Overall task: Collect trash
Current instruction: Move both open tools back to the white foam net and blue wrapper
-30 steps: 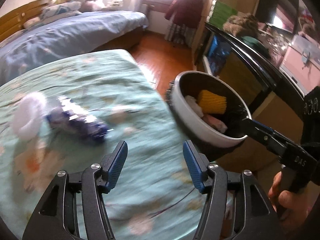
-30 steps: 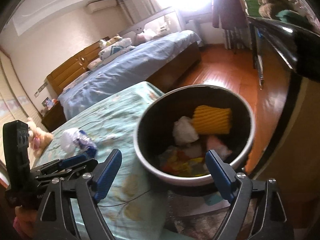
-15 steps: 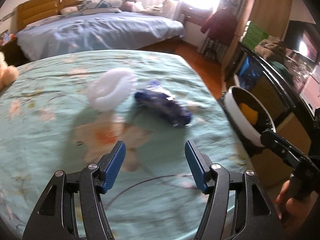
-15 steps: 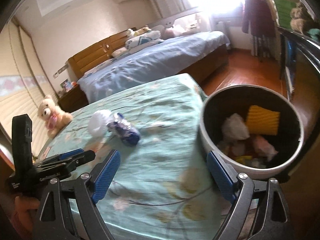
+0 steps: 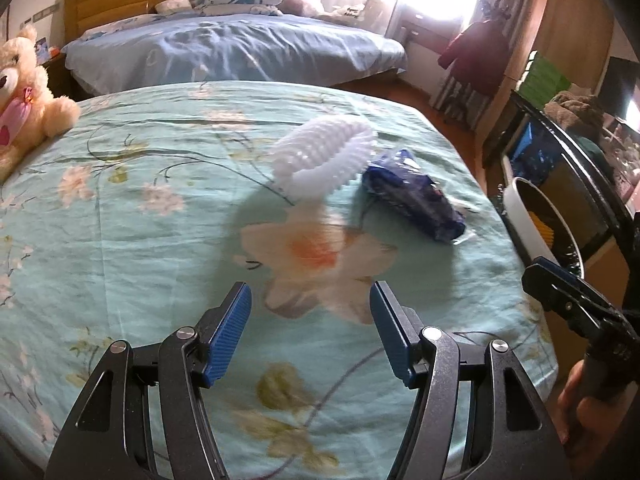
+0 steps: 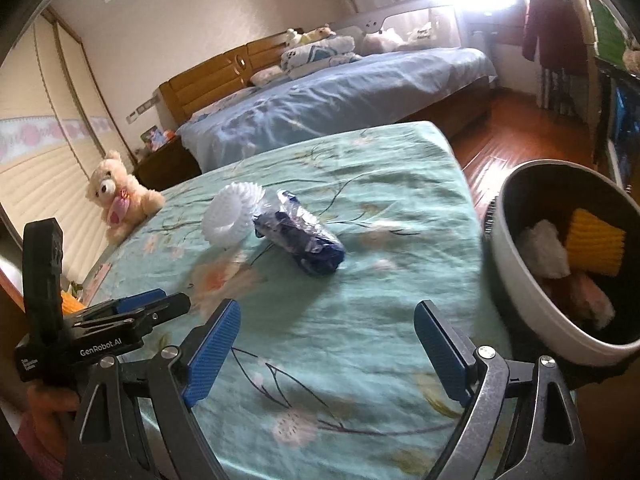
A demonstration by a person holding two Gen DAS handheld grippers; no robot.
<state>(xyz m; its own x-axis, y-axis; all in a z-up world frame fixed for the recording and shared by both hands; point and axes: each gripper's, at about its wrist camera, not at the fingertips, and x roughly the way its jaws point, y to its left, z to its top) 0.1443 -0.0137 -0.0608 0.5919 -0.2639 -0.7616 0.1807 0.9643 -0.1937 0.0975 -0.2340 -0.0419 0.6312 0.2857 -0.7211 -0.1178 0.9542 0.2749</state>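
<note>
While the left tool [image 5: 310,330] hangs over the green flowered bed cover [image 5: 120,240] with its blue pads apart and nothing between them, two pieces of trash lie ahead of it and a little to the right. The white foam net [image 5: 324,156] sits farther off; the blue wrapper [image 5: 414,200] lies just beside it, touching or nearly so, its long axis running from the net toward the near right. The bin [image 5: 524,220] shows at the bed's right edge.

In the right view, the right tool [image 6: 326,344] is also spread wide and empty. The wrapper [image 6: 304,240] lies ahead and slightly left of it, the net [image 6: 232,216] beyond to the left, and the bin [image 6: 520,272], already holding yellow and pale scraps, stands close on the right. A teddy bear [image 6: 120,200] sits well apart at the far left.

The left tool looks better lined up with the wrapper, though it would probably need to turn to close across the narrow width.
</note>
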